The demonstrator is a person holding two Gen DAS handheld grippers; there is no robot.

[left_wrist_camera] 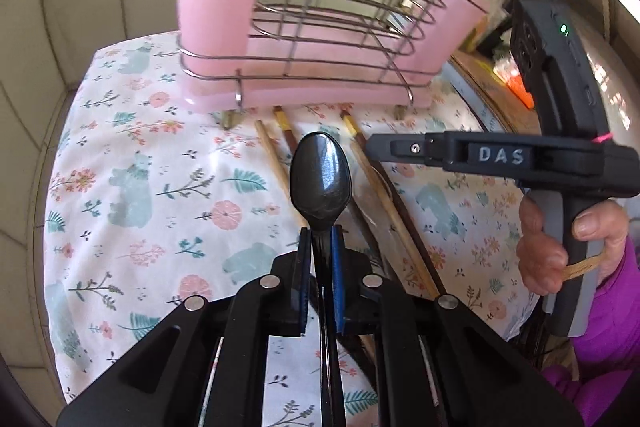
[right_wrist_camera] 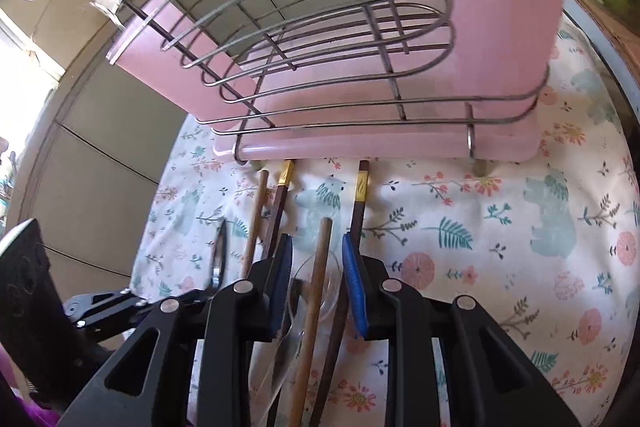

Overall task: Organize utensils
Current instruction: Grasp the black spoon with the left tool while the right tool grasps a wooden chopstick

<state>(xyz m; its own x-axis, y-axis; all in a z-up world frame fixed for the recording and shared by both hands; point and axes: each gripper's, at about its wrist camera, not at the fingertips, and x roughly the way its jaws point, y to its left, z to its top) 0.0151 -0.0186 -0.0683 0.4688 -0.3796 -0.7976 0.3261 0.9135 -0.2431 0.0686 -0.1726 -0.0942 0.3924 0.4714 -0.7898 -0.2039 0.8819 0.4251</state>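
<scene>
Gripping a glossy black plastic spoon by the neck, the left gripper has its blue-padded jaws drawn narrow on the handle. The spoon's oval bowl points forward, raised above the white floral tablecloth with pale blue bears. Its surface is smooth and reflective, with a faint highlight along the right edge. The rest of the handle runs back between the fingers and is lost under the gripper body.

The right gripper stands with its jaws apart; a light brown wooden chopstick lies between the pads, touching neither that can be seen. Beneath it sits a clear plastic spoon, hard to make out against the cloth. Two dark brown chopsticks with gold bands and another light wooden chopstick lie alongside on the tablecloth, their far tips just before the rack's base.

The chrome wire utensil rack with pink plastic cups and tray stands at the far end of the cloth. Its top is cut off in both views and blurred in places; the contents of the cups cannot be determined.

In the left wrist view, the right gripper appears side-on, held by a hand; its lower portion is cut off.
</scene>
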